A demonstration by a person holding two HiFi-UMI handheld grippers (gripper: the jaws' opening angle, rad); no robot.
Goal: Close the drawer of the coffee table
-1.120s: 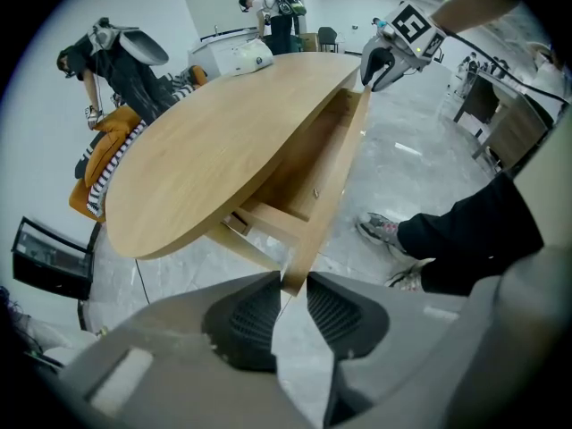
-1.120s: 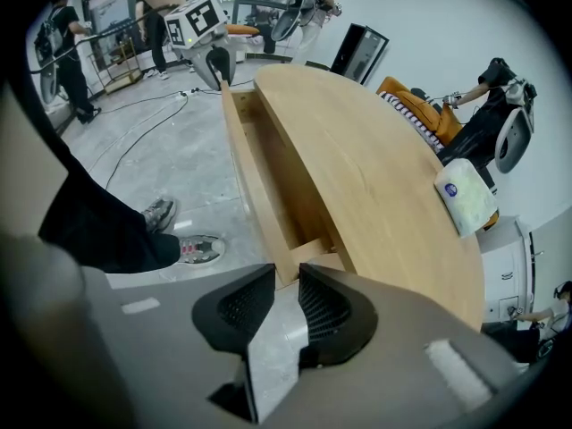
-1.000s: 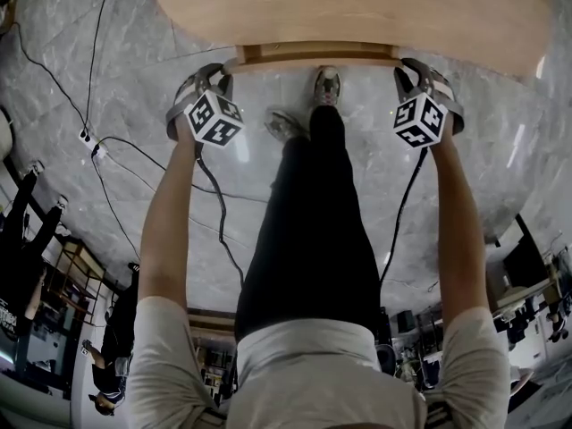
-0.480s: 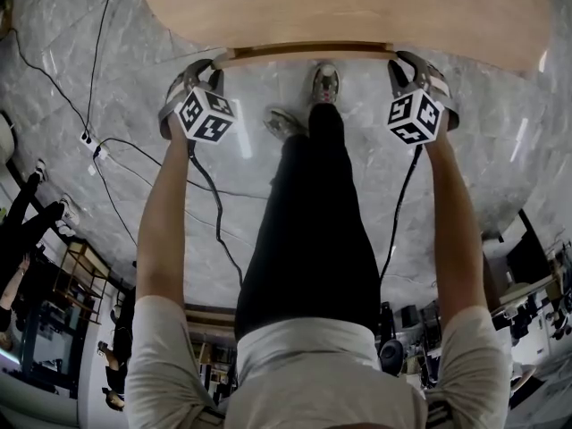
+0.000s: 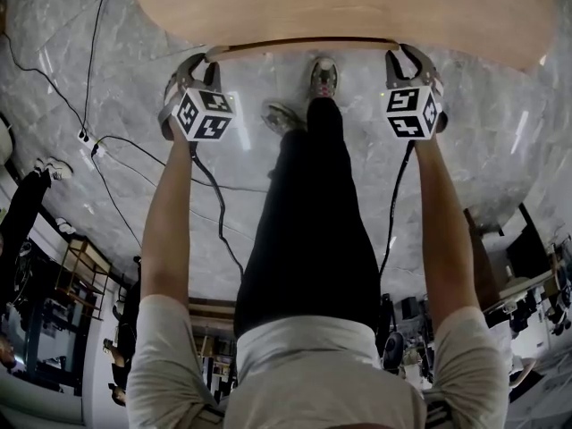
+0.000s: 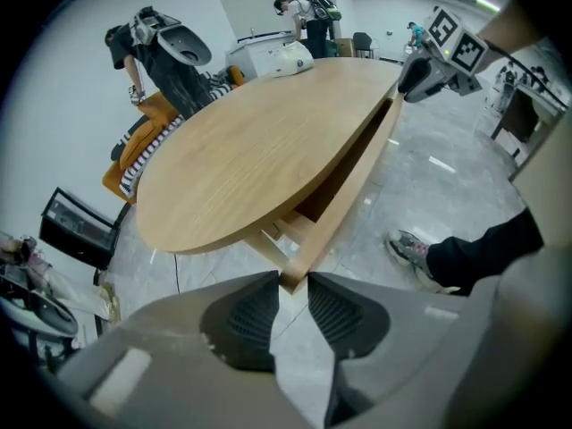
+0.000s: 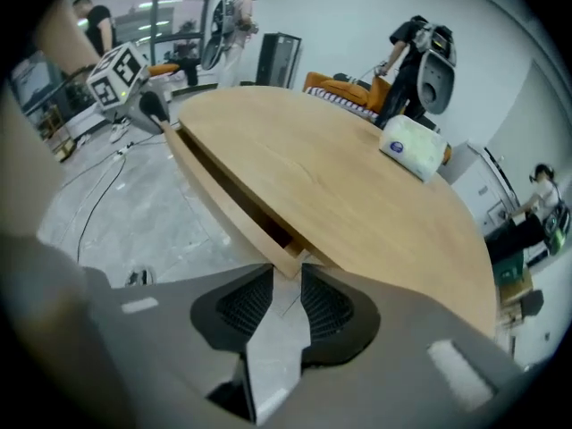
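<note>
Drawer (image 6: 349,186) nearly shut under bench (image 5: 357,3), left gripper (image 6: 292,280) and right gripper (image 7: 287,273) at its front corners, jaws apart around them, just opening.

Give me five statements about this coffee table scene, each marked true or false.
1. A white roll lies on the tabletop. True.
2. The drawer is pulled fully out. False: the drawer front stands only slightly out from under the tabletop.
3. The left gripper and the right gripper are at opposite ends of the drawer front. True.
4. The tabletop is glass. False: it is light wood.
5. Both grippers' jaws are shut tight. False: both pairs stand apart, having just been opening, with a corner of the drawer front at their tips.
</note>
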